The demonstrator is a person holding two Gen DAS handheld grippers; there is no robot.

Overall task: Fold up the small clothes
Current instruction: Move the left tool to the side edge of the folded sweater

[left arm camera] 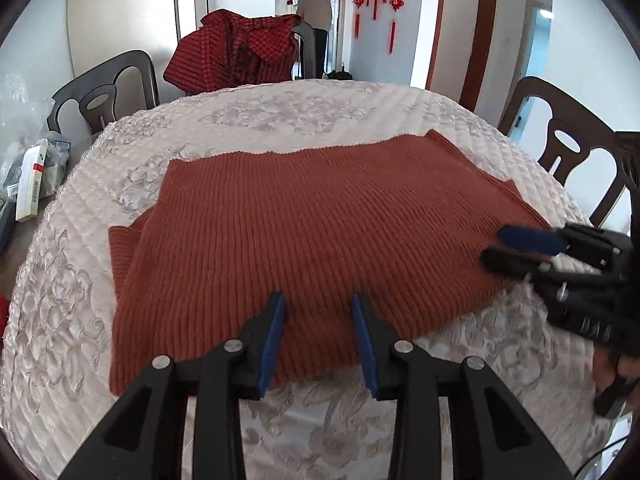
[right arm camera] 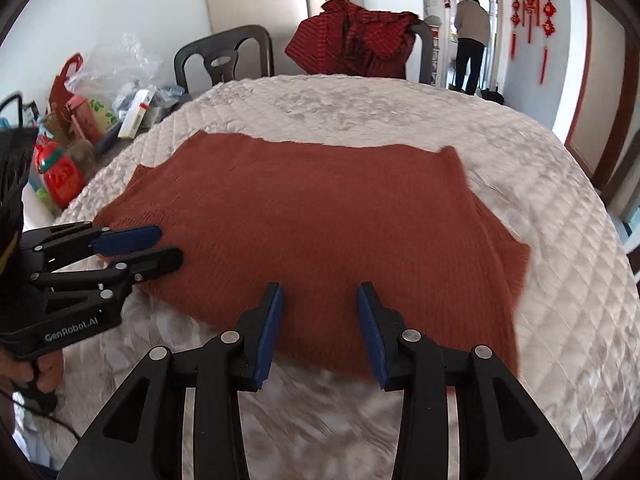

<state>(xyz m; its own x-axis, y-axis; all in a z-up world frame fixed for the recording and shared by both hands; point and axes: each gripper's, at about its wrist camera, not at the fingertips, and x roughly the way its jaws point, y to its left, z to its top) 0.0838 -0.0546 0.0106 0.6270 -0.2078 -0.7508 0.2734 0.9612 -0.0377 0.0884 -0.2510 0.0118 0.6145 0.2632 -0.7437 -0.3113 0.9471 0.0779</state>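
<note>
On the quilted table [left arm camera: 280,120], rust knit garment [left arm camera: 320,220] lying flat, left tongs [left arm camera: 319,300] and right tongs [right arm camera: 319,290] both agape, empty.

Both views are evenly lit by soft daylight, seemingly entering through the bright doorway [right arm camera: 472,20] far beyond the jaws. Only faint shadows are cast beneath the jaws. Straight lines are bowed by fisheye distortion, and dark vignetting is seen at the corners. Motion blur is noticeable across the quilted tabletop [right arm camera: 320,408] in the right wrist view.
</note>
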